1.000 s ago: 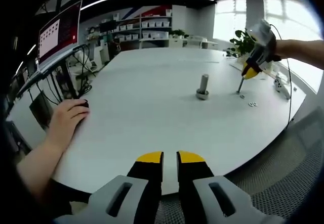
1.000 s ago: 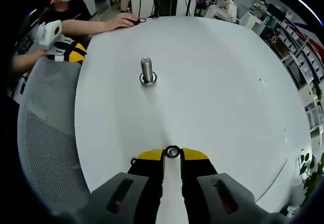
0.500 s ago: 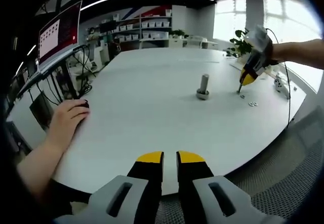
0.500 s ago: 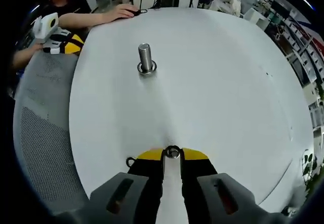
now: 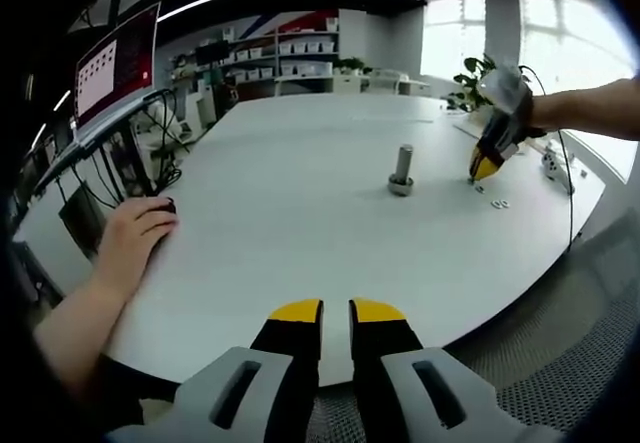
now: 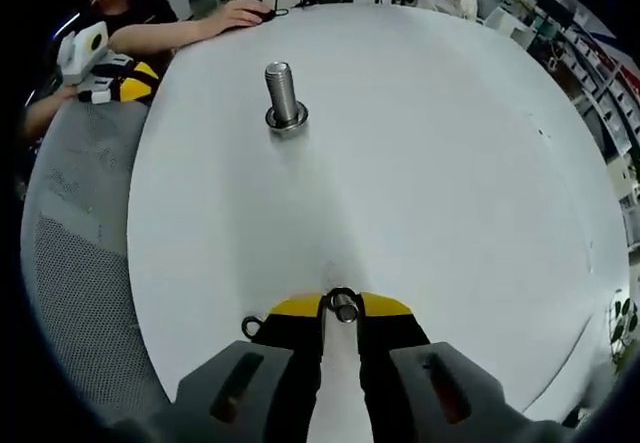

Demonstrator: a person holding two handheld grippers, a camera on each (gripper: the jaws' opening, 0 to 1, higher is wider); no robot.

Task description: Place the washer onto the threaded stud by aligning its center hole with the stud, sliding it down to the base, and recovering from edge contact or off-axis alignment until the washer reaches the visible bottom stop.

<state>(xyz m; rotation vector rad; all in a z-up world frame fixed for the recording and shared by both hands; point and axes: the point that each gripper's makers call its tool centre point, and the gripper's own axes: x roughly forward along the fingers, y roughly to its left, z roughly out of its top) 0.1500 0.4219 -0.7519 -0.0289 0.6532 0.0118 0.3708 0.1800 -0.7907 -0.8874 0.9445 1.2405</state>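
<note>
A steel threaded stud stands upright on the white table, with a ring at its base. In the right gripper view my right gripper is shut on a small metal washer held on edge, well short of the stud. From the left gripper view the stud is at mid-table, and the right gripper hovers just to its right above two loose washers. My left gripper sits near the table's front edge, jaws nearly together with nothing between them.
A person's hand rests on a mouse at the table's left edge. A monitor stands behind it. A grey mesh chair lies beside the table. Another washer lies by my right jaw. Shelves and a plant stand at the back.
My right gripper has lifted the washer off the table and risen; in its view the stud has slid up and left. The left gripper has stayed still.
</note>
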